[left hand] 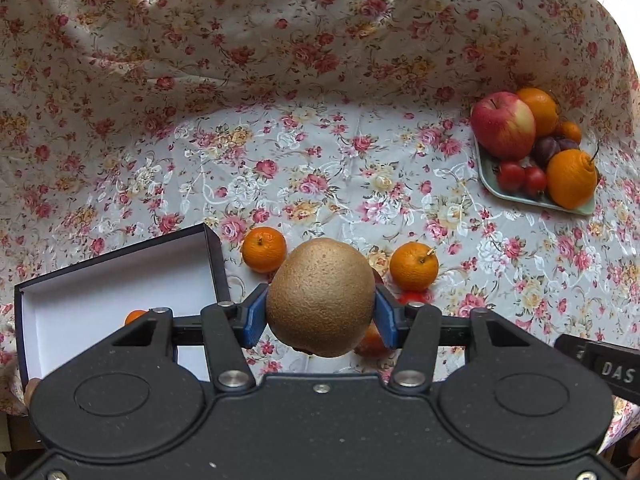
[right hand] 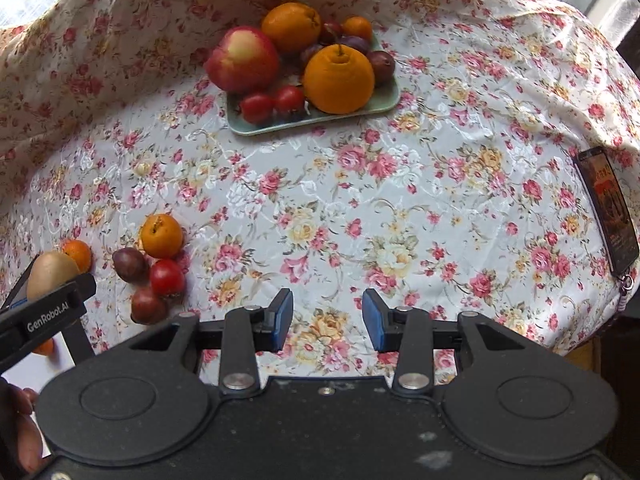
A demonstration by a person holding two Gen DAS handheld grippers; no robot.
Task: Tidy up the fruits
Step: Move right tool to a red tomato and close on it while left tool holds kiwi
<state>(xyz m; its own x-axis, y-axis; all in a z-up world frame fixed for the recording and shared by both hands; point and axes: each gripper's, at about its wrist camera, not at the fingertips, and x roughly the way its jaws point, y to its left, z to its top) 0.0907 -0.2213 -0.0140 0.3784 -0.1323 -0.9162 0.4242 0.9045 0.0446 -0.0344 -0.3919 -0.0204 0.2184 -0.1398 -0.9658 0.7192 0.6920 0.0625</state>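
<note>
My left gripper (left hand: 320, 314) is shut on a brown kiwi (left hand: 320, 298) and holds it above the flowered cloth, just right of a dark box with a white inside (left hand: 100, 304). A small orange (left hand: 135, 316) lies in the box. Two mandarins (left hand: 264, 250) (left hand: 414, 266) lie on the cloth beyond the kiwi. My right gripper (right hand: 327, 320) is open and empty over bare cloth. In the right wrist view the kiwi (right hand: 50, 274) shows at far left, with a mandarin (right hand: 161, 236), a tomato (right hand: 167, 277) and two dark plums (right hand: 129, 265) beside it.
A pale green plate (right hand: 256, 126) at the back carries an apple (right hand: 243, 59), oranges, plums and tomatoes; it also shows in the left wrist view (left hand: 520, 198). A phone (right hand: 610, 210) lies at the table's right edge. The cloth rises behind the table.
</note>
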